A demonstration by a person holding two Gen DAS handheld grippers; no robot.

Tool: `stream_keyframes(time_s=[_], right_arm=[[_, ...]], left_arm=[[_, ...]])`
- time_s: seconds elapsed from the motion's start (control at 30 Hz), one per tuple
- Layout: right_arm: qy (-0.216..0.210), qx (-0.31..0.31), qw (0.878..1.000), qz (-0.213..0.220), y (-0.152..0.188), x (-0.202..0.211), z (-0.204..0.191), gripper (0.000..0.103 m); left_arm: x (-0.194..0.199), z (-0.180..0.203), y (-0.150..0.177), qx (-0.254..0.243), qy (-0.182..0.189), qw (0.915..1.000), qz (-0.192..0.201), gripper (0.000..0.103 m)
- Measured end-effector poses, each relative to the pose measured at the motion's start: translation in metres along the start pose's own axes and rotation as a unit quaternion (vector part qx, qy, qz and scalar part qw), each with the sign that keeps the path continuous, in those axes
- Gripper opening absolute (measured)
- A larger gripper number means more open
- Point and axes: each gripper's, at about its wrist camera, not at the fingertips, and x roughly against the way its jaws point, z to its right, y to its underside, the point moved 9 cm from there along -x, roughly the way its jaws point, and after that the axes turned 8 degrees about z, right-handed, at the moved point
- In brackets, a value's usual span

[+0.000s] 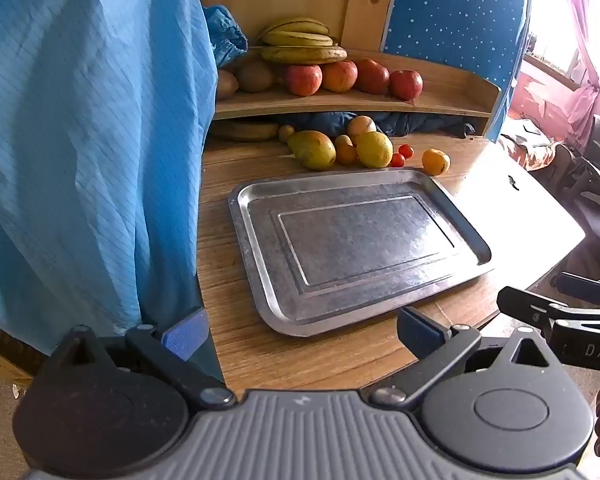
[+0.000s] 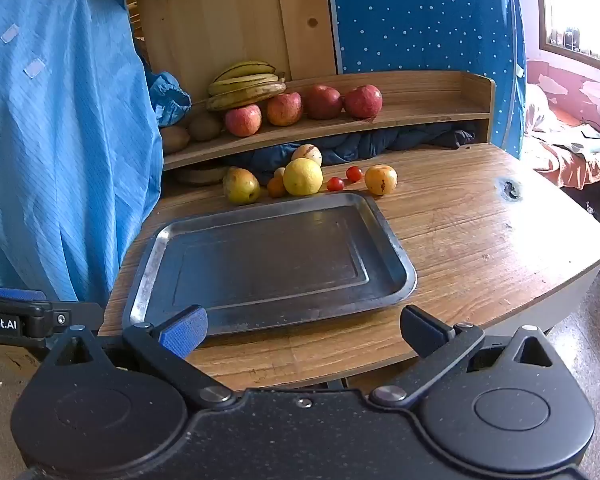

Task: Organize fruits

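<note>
An empty steel tray (image 1: 260, 248) (image 2: 392, 240) lies on the wooden table. Behind it sit loose fruits: a mango (image 1: 313, 149) (image 2: 241, 185), a yellow lemon (image 1: 374, 149) (image 2: 303, 176), an orange (image 1: 435, 161) (image 2: 380, 179) and two cherry tomatoes (image 1: 402, 155) (image 2: 344, 179). On the shelf rest bananas (image 1: 300, 42) (image 2: 246, 84) and several apples (image 1: 356, 76) (image 2: 304, 106). My left gripper (image 1: 302, 334) hovers open at the tray's near edge, nothing between its fingers. My right gripper (image 2: 302, 330) is also open and empty, just before the tray's near rim.
A blue garment (image 1: 84, 140) (image 2: 60, 140) hangs close on the left. A dotted blue panel (image 2: 420, 20) stands behind the wooden shelf (image 2: 420, 112). Dark cloth (image 2: 380, 140) is stuffed under the shelf. The table's edge (image 2: 560, 276) curves off to the right.
</note>
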Motion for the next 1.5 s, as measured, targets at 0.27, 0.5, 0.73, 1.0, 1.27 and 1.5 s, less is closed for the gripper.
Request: stream_keyframes(time_s=[0.27, 0.5, 0.73, 1.0, 1.27, 1.5], right_arm=[[0.000, -0.001, 1.000, 0.001, 0.000, 0.003, 0.003, 0.102], [0.004, -0.005, 1.000, 0.000, -0.004, 0.005, 0.002, 0.102], [0.004, -0.008, 1.000, -0.001, -0.001, 0.004, 0.006, 0.102], [0.002, -0.009, 1.000, -0.002, 0.001, 0.002, 0.008, 0.102], [-0.003, -0.008, 1.000, -0.008, 0.000, -0.002, 0.006, 0.102], [-0.002, -0.010, 1.000, -0.012, 0.000, -0.006, 0.007, 0.102]], left_arm=[[0.000, 0.001, 0.000, -0.004, 0.001, 1.0000, 0.000, 0.102], [-0.003, 0.008, 0.002, -0.005, 0.008, 0.9999, -0.007, 0.102], [-0.006, 0.008, 0.002, -0.007, 0.007, 0.9999, -0.009, 0.102], [-0.007, 0.009, 0.003, -0.011, 0.008, 0.9999, -0.010, 0.102], [-0.011, 0.006, 0.004, -0.005, 0.005, 0.9999, -0.016, 0.102], [-0.015, 0.006, 0.004, -0.003, 0.004, 0.9998, -0.020, 0.102]])
